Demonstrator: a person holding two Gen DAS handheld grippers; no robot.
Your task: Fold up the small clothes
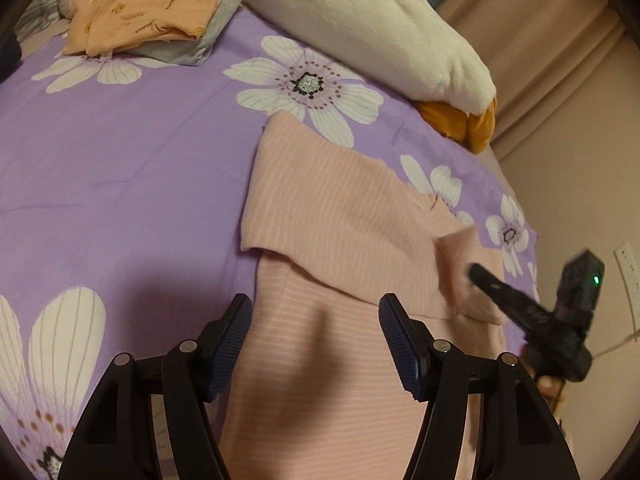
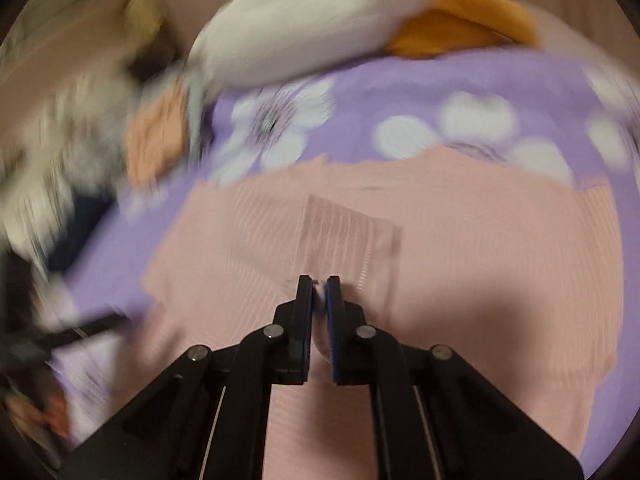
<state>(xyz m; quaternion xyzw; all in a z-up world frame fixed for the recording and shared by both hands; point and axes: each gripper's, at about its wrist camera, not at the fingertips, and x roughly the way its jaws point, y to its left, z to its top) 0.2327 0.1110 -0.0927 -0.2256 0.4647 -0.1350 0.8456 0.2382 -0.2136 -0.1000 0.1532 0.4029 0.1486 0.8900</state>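
A pink ribbed garment (image 1: 336,224) lies on the purple flowered bedspread (image 1: 120,160), with one part folded over the rest. My left gripper (image 1: 316,316) is open and empty, hovering over the garment's near part. My right gripper (image 1: 476,272) shows at the right of the left wrist view, pinching a fold of the garment's right edge. In the blurred right wrist view the right gripper (image 2: 320,284) is shut on the pink garment (image 2: 460,232).
A folded orange printed garment on a grey one (image 1: 152,4) lies at the far left of the bed. A white and orange plush toy (image 1: 380,32) lies along the far edge. Curtains and a wall are to the right.
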